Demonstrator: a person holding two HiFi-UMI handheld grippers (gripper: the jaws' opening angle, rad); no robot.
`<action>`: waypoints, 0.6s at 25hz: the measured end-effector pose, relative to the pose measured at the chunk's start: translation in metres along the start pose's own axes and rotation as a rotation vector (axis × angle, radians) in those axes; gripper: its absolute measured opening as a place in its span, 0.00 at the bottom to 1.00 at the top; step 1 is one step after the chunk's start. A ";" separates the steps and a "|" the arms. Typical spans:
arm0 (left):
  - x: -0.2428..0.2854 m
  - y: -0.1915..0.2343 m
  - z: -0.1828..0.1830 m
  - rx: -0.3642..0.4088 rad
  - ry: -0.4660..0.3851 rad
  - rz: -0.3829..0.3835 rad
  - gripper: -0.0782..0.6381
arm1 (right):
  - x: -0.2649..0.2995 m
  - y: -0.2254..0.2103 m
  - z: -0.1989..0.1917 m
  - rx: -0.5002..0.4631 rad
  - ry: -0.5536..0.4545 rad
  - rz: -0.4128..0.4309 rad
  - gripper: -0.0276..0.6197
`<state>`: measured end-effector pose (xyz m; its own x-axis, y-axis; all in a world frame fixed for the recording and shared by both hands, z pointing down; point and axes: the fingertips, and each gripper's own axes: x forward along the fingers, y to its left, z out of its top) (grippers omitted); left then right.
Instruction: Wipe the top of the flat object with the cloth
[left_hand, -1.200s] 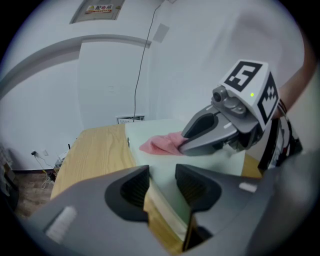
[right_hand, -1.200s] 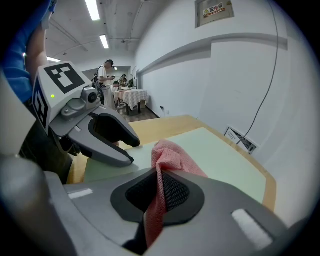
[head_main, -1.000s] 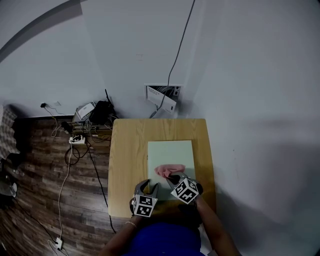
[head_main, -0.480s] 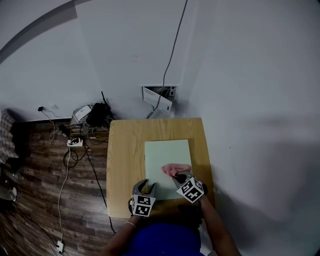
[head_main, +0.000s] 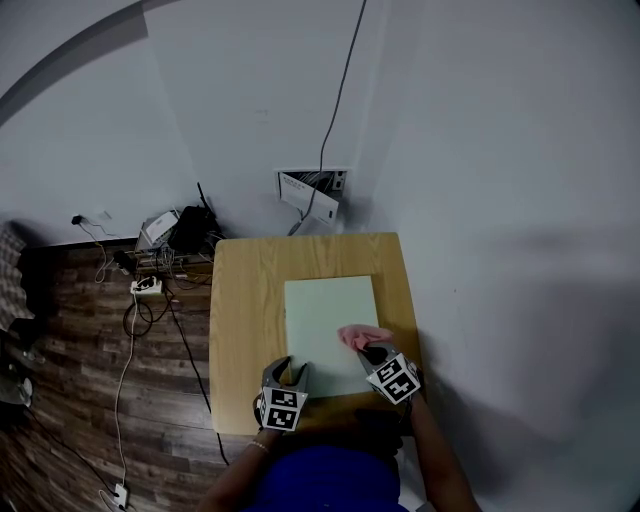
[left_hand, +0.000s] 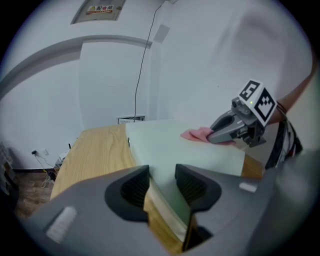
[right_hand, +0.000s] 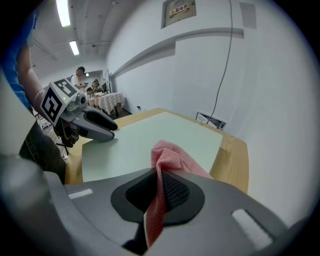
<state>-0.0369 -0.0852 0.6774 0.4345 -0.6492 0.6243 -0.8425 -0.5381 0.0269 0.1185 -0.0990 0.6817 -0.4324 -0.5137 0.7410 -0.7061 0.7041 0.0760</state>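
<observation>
Cloth (head_main: 362, 336), pink and bunched, rests on the right side of the pale green board (head_main: 320, 310), towards its near edge. The right gripper (head_main: 374, 352) has its jaws clenched on a fold of the cloth, and the loose end spills forward onto the board. The board lies flat on the wooden table (head_main: 245, 300), closer to the table's right side, with bare wood to its left and beyond it. The left gripper (head_main: 289, 371) grasps the board's near left corner, and the board's edge fills the gap between its pads, which should stop the board sliding.

The step in hand looks like a wiping stroke at the board's right margin. Most of the top lies to the left of the cloth and beyond it. The wipe would go best as overlapping passes from side to side, working from the near edge to the far one. The right gripper should stay tilted low enough that fabric, not the jaw tips, rubs the surface. Only a narrow fold is pinched, so a hard drag could pull the cloth free; light, even pressure seems wiser. A stroke past the right edge may snag the cloth there. The near left corner is covered by the left gripper and would need a change of grip to be wiped. Cables (head_main: 150, 290) on the floor to the left are well apart from all this.
</observation>
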 end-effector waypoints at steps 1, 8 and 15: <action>0.000 0.000 0.000 0.000 0.001 0.000 0.33 | -0.001 0.000 0.000 0.010 -0.004 -0.002 0.07; 0.000 -0.001 -0.001 0.003 0.001 -0.002 0.33 | 0.000 0.000 -0.004 0.023 -0.007 -0.011 0.07; -0.005 0.000 0.002 -0.045 -0.028 -0.052 0.34 | -0.001 0.000 -0.005 0.028 -0.004 -0.016 0.07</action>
<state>-0.0378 -0.0834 0.6726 0.4861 -0.6363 0.5990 -0.8319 -0.5468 0.0943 0.1219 -0.0960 0.6838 -0.4233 -0.5268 0.7371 -0.7280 0.6820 0.0694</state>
